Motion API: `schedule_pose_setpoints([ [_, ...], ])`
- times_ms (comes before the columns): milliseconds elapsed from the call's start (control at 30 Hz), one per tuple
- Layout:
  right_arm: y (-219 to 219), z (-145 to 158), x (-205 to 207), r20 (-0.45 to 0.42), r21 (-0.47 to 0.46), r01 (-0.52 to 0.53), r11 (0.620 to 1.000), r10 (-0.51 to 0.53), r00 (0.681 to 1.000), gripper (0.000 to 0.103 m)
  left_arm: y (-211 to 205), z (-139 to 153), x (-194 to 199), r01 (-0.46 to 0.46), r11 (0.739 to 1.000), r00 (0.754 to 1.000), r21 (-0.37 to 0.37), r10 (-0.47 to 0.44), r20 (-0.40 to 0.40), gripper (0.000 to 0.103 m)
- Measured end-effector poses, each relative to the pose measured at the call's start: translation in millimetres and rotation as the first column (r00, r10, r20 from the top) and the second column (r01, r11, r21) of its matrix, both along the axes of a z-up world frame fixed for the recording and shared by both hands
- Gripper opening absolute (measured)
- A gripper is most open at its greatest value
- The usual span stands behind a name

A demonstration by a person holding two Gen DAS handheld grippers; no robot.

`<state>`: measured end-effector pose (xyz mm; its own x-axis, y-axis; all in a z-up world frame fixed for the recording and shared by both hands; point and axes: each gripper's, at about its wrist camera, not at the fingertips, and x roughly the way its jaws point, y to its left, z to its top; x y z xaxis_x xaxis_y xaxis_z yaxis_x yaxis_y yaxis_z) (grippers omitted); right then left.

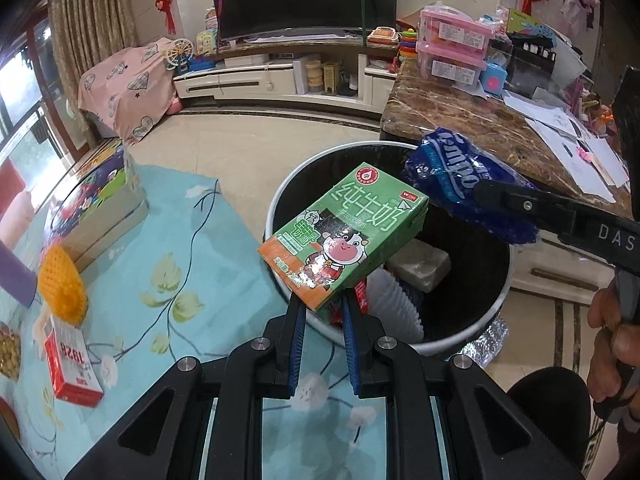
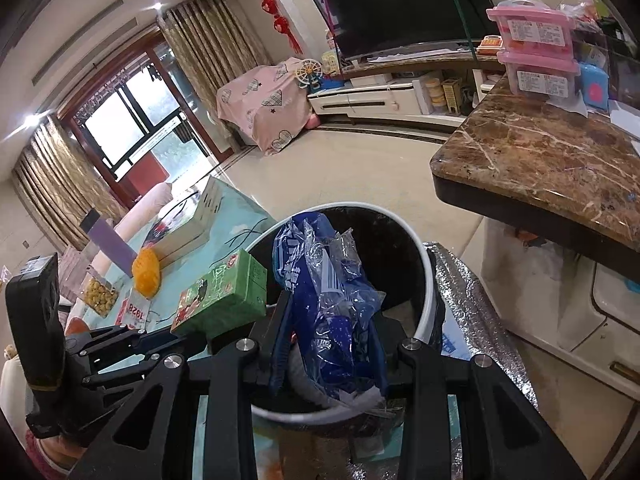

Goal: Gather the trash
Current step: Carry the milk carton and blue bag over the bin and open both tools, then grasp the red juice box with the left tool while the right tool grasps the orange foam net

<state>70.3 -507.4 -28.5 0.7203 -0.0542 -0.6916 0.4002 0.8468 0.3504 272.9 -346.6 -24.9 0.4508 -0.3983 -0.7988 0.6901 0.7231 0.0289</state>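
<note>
Legible markings, placed relative to the black trash bin (image 1: 472,312):

- Green milk carton (image 1: 344,232) over the bin's near rim: large white Chinese characters "纯牛奶" along its top face; a round red-and-white emblem at the far corner; a cartoon cow printed at the orange end. Smaller print there cannot be read.
- Blue plastic wrapper (image 1: 460,184) over the bin's far right rim: white letters, partly creased, reading "empo".
- Right tongs (image 1: 486,194), reaching in from right of the bin: "DAS" in white on the black arm, cut off by the frame edge.
- Red-and-white box (image 1: 72,364) on the worktop left of the bin: "1928", seen upside down.
</note>
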Motion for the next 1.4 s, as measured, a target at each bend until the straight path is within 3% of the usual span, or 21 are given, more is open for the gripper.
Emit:
schedule_pose_setpoints([
  [500, -14.9, -9.1, 11.2, -0.022, 0.015, 0.013, 1.0, -0.012, 1.0, 0.036, -14.9, -4.2, 6.1, 0.01, 1.0, 1.0, 0.011, -0.01, -0.006, 0.018],
  [600, -16.9, -10.3, 14.9, -0.025, 0.022, 0.011, 1.0, -0.01, 1.0, 0.037, -13.5, -3.0, 6.7, -0.004, 1.0, 1.0, 0.0, 0.004, -0.012, 0.023],
  [700, -16.9, -10.5, 18.1, -0.027, 0.03, 0.005, 1.0, -0.004, 1.0, 0.047, -5.9, -1.5, 5.9, -0.023, 1.0, 1.0, -0.017, 0.023, -0.013, 0.047],
  [733, -16.9, -10.2, 18.4, -0.026, 0.031, 0.006, 0.999, -0.005, 1.0, 0.051, -1.7, -0.4, 4.7, -0.034, 0.999, 0.999, -0.027, 0.033, -0.008, 0.052],
  [867, -14.2, -8.2, 16.4, -0.017, 0.029, 0.018, 0.999, -0.018, 1.0, 0.058, 18.0, -0.4, 0.0, -0.076, 0.996, 0.997, -0.053, 0.075, -0.012, 0.058],
  [1100, 0.4, -3.7, 9.0, 0.007, 0.023, 0.018, 1.0, -0.018, 1.0, 0.066, 66.3, -9.3, -16.4, -0.163, 0.981, 0.986, -0.107, 0.159, -0.048, 0.06],
  [1267, 22.6, 4.1, 2.4, 0.034, 0.005, -0.001, 1.0, 0.001, 0.999, 0.077, 107.6, -14.0, -28.6, -0.251, 0.957, 0.967, -0.143, 0.243, -0.077, 0.06],
  [1400, 46.3, 8.9, -2.3, 0.06, 0.014, -0.03, 0.999, 0.029, 0.998, 0.078, 136.9, -15.4, -39.6, -0.315, 0.935, 0.948, -0.16, 0.304, -0.091, 0.06],
])
